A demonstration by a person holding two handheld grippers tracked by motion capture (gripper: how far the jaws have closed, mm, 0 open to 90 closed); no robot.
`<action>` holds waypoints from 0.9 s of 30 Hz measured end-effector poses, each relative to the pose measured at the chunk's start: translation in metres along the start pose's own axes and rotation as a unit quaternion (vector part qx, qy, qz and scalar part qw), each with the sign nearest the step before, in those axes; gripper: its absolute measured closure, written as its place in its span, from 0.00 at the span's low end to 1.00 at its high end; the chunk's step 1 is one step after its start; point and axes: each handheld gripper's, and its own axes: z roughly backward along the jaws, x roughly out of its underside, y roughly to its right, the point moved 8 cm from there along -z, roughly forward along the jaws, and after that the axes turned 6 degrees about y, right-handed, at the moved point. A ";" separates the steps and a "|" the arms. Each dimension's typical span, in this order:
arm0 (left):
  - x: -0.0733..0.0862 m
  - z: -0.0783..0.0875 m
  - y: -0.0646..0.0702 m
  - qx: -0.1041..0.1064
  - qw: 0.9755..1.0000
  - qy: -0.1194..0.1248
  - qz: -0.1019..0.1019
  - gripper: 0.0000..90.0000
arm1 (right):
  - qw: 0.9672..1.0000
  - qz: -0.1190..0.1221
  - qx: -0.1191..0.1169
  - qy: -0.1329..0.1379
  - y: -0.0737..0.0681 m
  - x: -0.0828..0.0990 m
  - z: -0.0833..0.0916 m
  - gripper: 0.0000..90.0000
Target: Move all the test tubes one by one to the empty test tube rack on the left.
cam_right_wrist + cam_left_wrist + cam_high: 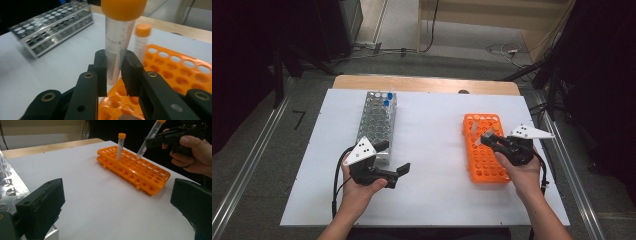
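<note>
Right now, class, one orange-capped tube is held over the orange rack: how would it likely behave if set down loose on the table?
The held tube tapers to a cone at its tip, so it probably cannot stand alone and would tip over. Its round body would likely roll. It looks clear and empty, so probably light; the right tool grips it by the smooth wall, where it might slip. The orange rack keeps another tube upright.

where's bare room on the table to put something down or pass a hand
The widest free patch is the white sheet between the metal rack and the orange rack. The near strip in front of both racks is bare too, apart from the forearms. It is crowded at the orange rack, where the right gripper holds a tube.
</note>
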 end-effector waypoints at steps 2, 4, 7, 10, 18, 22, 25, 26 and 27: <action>0.000 -0.001 0.001 0.002 1.000 0.000 -0.001 0.00 | 1.000 0.005 -0.016 -0.005 -0.012 0.002 -0.002 0.81; -0.001 -0.002 0.004 0.006 1.000 0.001 -0.001 0.00 | 0.999 0.011 -0.032 -0.009 -0.024 0.004 -0.005 0.81; -0.001 -0.003 0.008 0.012 1.000 0.000 -0.007 0.00 | 0.998 0.022 -0.054 -0.014 -0.041 0.006 -0.010 0.81; -0.003 -0.004 0.012 0.017 1.000 0.004 -0.009 0.00 | 0.997 0.027 -0.074 -0.019 -0.056 0.007 -0.014 0.81; -0.007 -0.010 0.026 0.043 0.999 0.008 -0.018 0.06 | 0.991 0.046 -0.118 -0.036 -0.091 0.014 -0.025 0.81; -0.008 -0.015 0.039 0.066 0.997 0.006 -0.026 0.11 | 0.988 0.056 -0.135 -0.043 -0.104 0.017 -0.031 0.81; -0.009 -0.019 0.047 0.080 0.996 0.006 -0.029 0.16 | 0.987 0.060 -0.143 -0.048 -0.113 0.019 -0.034 0.81; -0.009 -0.020 0.049 0.084 0.996 0.005 -0.029 0.18 | 0.986 0.061 -0.147 -0.050 -0.115 0.019 -0.035 0.81; -0.009 -0.022 0.051 0.087 0.996 0.006 -0.031 0.20 | 0.985 0.064 -0.150 -0.050 -0.118 0.020 -0.036 0.81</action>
